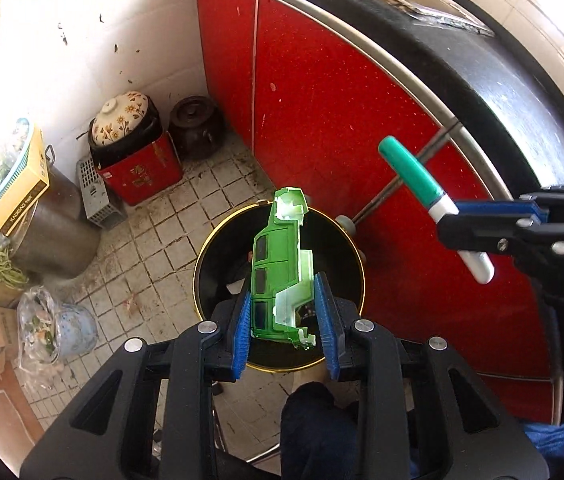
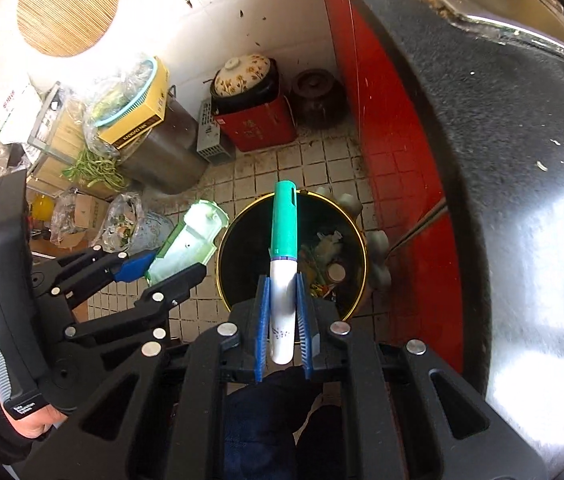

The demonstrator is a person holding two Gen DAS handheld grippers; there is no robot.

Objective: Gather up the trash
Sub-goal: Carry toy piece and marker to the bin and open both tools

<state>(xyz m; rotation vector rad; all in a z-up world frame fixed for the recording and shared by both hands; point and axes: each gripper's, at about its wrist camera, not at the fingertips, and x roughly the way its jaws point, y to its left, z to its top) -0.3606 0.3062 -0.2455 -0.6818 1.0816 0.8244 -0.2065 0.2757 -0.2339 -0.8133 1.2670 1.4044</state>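
Observation:
My left gripper [image 1: 284,312] is shut on a broken green toy car shell [image 1: 279,264], which hangs over the black trash bin with a gold rim [image 1: 201,248] on the tiled floor. My right gripper [image 2: 282,308] is shut on a white marker with a teal cap [image 2: 284,240], also above the bin [image 2: 223,240]; scraps lie inside the bin. In the left wrist view the right gripper [image 1: 462,224] holds the marker [image 1: 414,172] to the right of the bin. In the right wrist view the left gripper [image 2: 157,268] with the car shell [image 2: 189,240] sits left of the bin.
Red cabinet doors [image 1: 322,92] under a dark countertop [image 2: 502,120] bound the right side. In the corner stand a flowered pot on a red box [image 1: 137,160], a brown jar [image 1: 197,124], a steel pot [image 1: 53,224], bagged vegetable scraps [image 1: 41,328] and cartons.

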